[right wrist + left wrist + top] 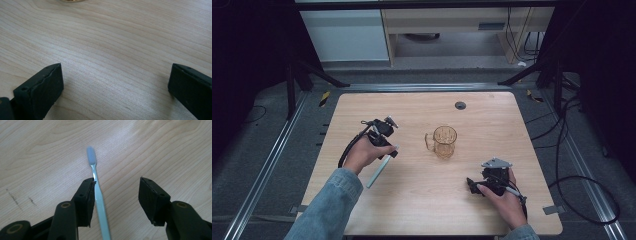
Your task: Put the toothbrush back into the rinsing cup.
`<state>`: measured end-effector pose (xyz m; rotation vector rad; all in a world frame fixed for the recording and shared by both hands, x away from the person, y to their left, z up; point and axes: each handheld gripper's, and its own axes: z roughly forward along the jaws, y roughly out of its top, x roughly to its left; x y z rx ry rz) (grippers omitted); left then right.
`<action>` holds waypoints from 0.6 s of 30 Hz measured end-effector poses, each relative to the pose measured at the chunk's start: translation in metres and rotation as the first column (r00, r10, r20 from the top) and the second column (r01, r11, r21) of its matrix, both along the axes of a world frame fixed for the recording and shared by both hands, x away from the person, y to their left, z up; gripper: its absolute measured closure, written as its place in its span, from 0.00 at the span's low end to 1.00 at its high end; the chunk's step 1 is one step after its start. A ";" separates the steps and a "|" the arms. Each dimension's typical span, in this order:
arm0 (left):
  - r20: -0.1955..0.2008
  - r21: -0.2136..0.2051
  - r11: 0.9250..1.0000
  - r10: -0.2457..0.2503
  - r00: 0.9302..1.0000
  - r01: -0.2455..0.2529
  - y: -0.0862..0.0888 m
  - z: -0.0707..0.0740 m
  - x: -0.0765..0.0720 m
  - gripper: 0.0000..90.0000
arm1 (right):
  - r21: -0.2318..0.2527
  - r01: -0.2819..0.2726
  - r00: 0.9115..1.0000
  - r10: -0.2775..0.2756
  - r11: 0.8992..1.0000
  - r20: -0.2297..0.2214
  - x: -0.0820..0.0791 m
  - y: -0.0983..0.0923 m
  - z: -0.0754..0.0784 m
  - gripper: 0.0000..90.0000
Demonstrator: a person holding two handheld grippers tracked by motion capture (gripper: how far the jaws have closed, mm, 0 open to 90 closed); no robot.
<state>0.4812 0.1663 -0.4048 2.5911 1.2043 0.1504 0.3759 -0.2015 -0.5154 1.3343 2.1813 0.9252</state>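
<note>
A pale blue toothbrush [379, 171] lies flat on the wooden table [482, 115], left of centre. In the left gripper view the toothbrush [96, 185] runs up between the jaws with its bristled head pointing away. Its handle rests against the left pad, and the right pad stands well apart from it. My left gripper [117, 182] is open over it, held in a hand at the table's left [388, 150]. My right gripper [471, 184] sits low at the front right; its jaws stand wide, and the right gripper [116, 67] is open over bare wood. An amber glass mug [444, 141] stands upright at the centre.
A round dark grommet [460, 105] sits in the table near the far edge. Black cables [572, 165] trail on the floor to the right. Metal rails and stand legs [292, 95] flank the table. Bare wood stretches in front of the mug between the two hands.
</note>
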 end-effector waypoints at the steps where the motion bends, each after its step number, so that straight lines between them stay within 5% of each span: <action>1: -0.010 0.013 1.000 0.000 1.000 0.000 0.000 -0.001 0.002 0.53 | 0.000 0.000 1.000 0.000 1.000 0.000 0.000 0.000 0.000 0.00; 9: -0.071 0.104 0.995 -0.003 0.997 0.010 0.001 -0.014 0.008 0.56 | -0.003 -0.004 1.000 0.004 1.000 0.004 0.002 -0.001 0.000 0.00; 18: -0.090 0.123 0.992 0.032 0.995 -0.021 -0.002 -0.027 0.016 0.61 | -0.001 -0.003 1.000 0.003 1.000 0.002 0.001 0.000 0.000 0.01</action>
